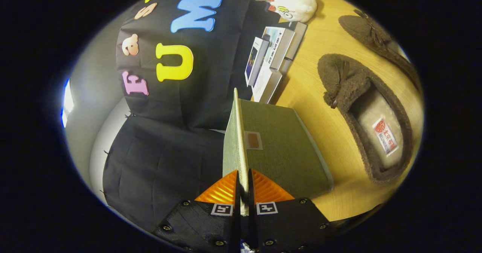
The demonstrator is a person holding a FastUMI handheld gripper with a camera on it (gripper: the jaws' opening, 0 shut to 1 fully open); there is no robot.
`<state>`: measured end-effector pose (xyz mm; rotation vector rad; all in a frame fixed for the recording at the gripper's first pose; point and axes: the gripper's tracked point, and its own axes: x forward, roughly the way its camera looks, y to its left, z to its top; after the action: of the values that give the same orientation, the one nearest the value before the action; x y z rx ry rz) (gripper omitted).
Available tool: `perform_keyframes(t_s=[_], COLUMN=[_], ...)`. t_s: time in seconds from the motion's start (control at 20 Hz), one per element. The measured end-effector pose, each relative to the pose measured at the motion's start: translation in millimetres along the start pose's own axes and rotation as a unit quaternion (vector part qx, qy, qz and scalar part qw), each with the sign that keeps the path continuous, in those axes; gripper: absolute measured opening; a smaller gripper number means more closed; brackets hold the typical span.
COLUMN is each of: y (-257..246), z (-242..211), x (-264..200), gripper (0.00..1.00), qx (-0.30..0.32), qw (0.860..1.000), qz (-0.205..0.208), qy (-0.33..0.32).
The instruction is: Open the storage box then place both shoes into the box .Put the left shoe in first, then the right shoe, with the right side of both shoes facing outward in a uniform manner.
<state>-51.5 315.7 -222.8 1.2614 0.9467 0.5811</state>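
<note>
My gripper is shut on the thin front edge of the green storage box's lid; both orange fingers press on it from either side. The lid shows edge-on and runs straight ahead from the fingers. The box body, green fabric with a small brown tag, lies against the lid on the table side. Two brown fuzzy shoes rest on the wooden table beside the box. The nearer shoe shows its pale insole and a bow. The other shoe lies beyond it.
A stack of books lies on the table just past the box's far end. A white plush toy sits behind the books. The black cloth wall stands on the side opposite the table.
</note>
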Motion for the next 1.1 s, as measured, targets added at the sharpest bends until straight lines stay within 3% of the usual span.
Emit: perform_keyframes(t_s=[0.4, 0.7, 1.1], y=[59, 121, 164], z=[0, -9, -43], x=[-3, 13, 44], gripper=[0.08, 0.08, 0.08], qx=[-0.108, -0.188, -0.272], qw=[0.994, 0.981, 0.962], qz=[0.014, 0.035, 0.025], qy=[0.008, 0.010, 0.023])
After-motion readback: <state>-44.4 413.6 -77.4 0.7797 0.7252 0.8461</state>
